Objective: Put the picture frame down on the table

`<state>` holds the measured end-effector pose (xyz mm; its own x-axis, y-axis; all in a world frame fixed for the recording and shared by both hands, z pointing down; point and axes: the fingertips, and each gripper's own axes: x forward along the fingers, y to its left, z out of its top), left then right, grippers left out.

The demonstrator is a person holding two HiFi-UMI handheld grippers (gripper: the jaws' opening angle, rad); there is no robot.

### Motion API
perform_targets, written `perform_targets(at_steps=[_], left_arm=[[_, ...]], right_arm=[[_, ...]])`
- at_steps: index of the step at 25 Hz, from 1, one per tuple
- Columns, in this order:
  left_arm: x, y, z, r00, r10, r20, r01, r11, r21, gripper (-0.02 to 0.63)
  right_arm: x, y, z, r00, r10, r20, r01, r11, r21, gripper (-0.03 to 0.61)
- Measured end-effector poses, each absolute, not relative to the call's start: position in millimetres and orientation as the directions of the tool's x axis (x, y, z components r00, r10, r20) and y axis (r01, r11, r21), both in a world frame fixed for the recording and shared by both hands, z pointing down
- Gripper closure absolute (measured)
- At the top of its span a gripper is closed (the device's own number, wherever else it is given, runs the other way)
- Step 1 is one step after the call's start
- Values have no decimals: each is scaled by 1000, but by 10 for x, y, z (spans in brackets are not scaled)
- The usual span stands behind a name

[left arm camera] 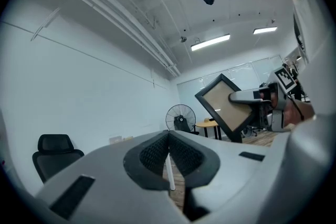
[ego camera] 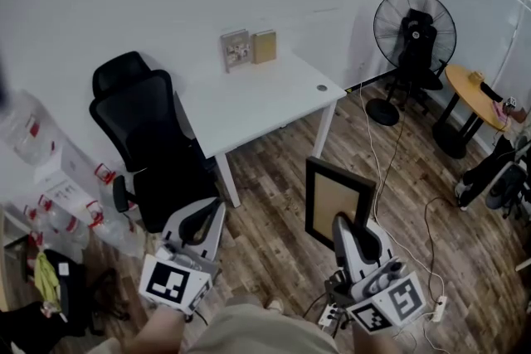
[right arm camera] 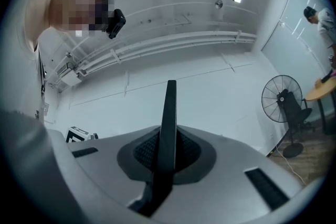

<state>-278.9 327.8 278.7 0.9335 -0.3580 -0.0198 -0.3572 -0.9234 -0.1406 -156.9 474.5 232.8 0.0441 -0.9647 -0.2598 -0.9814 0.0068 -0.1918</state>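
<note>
Right gripper point(ego camera: 343, 221): clamped on frame point(ego camera: 332, 193) edge | left gripper point(ego camera: 196, 221): jaws together, empty | frame aloft, well apart from surface point(ego camera: 249, 99) | set-down outstanding.

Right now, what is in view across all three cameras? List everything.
picture frame: one, black with tan panel, upright above the floor
table: one, white, against the wall
small frames: two, greyish and tan, on the table at the wall
office chair: one, black, left of the table
fan: one, black, right
round table: one, wooden top, far right
cable: one, white, floor
left gripper: shut, empty
right gripper: shut on picture frame
</note>
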Motion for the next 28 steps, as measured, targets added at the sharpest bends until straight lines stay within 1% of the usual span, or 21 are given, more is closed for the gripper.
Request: perform_targets(at_steps=[4, 9, 14, 20, 28], left_arm=[[-2718, 3264, 2792, 932, -361, -17, -360, -923, -134, 592], [-2575, 3187, 2820, 936, -350, -24, -350, -926, -140, 592], [-2415, 3023, 2854, 940, -340, -31, -341, -931, -130, 592], [-2180, 2626, 2996, 938, -346, -14, -345, -932, -112, 592], [-1764, 2008, 3059, 942, -334, 5, -333, -940, -74, 592]], right_arm=[[-1490, 4745, 2398, 37, -971, -238, -976, 16, -216, 538], [-1359, 4687, 2456, 54, -975, -215, -986, -18, -166, 538], [-1236, 4494, 2533, 49, -979, -197, -983, -13, -181, 538], [-1039, 4087, 2646, 22, -989, -148, -985, 4, -173, 538], [-580, 3353, 2671, 23, -993, -115, -983, -2, -183, 538]])
